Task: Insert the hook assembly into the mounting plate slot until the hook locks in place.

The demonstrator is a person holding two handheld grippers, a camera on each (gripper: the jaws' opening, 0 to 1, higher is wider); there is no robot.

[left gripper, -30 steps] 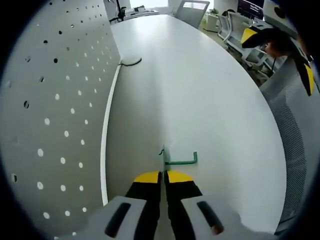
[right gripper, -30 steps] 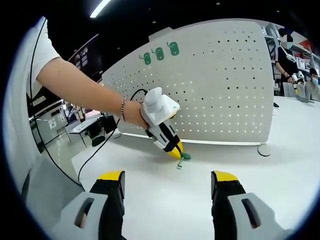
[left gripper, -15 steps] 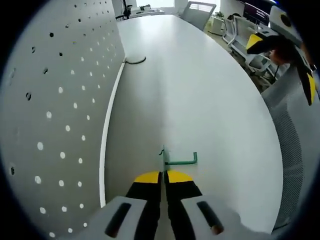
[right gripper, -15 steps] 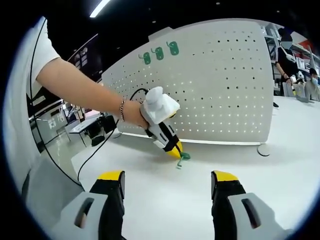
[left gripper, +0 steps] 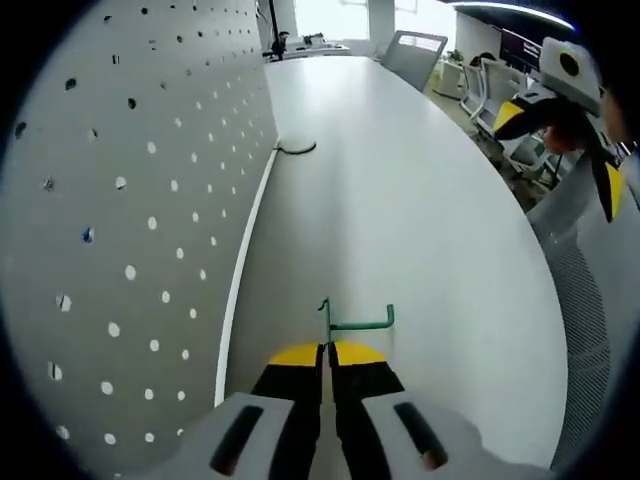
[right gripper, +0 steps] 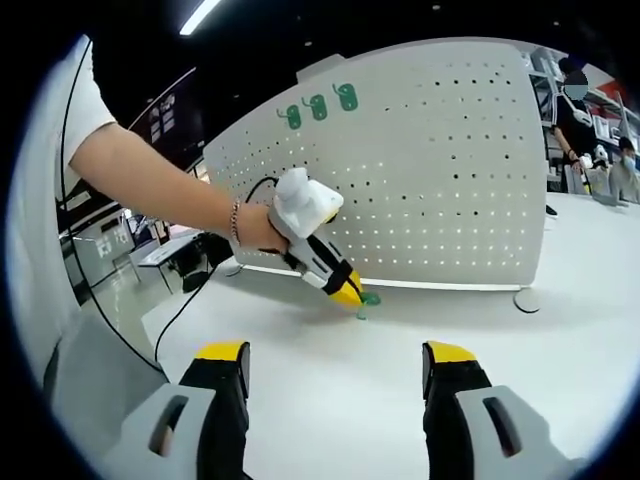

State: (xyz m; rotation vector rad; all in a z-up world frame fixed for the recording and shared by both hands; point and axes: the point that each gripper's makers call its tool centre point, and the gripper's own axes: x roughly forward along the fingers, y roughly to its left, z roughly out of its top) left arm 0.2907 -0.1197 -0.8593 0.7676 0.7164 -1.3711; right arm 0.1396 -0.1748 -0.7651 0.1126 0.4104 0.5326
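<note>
The green hook sits pinched in the closed jaws of the left gripper just above the white counter beside the pegboard, while the right gripper hangs back, jaws wide.

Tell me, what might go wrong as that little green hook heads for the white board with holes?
The left tongs pinch the hook only by its thin end, so it could twist or slip when pressed against the board. The holes are small, so the tip may well miss and skid off. The right tongs hang open, away from the hook, so nothing could catch a drop.
</note>
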